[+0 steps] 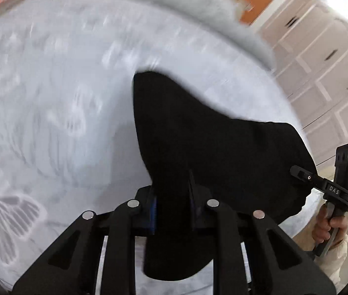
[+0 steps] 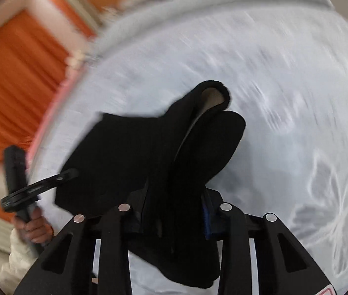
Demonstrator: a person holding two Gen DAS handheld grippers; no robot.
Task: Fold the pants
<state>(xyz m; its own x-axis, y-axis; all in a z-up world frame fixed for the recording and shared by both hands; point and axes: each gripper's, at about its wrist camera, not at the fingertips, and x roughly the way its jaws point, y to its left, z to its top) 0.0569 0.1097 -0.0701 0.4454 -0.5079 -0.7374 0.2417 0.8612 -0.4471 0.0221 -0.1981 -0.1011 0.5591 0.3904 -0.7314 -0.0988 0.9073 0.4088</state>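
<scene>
Clamped in both tools, the black pants (image 1: 198, 142) are held up at frame centre over the bed (image 1: 51, 86); left tool (image 1: 172, 209) and right tool (image 2: 174, 211) are kept apart so cloth is spread for folding.

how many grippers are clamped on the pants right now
2. The left gripper pinches one end of the black pants; the right gripper pinches the other end, lifting it over the bed. None hidden.
</scene>
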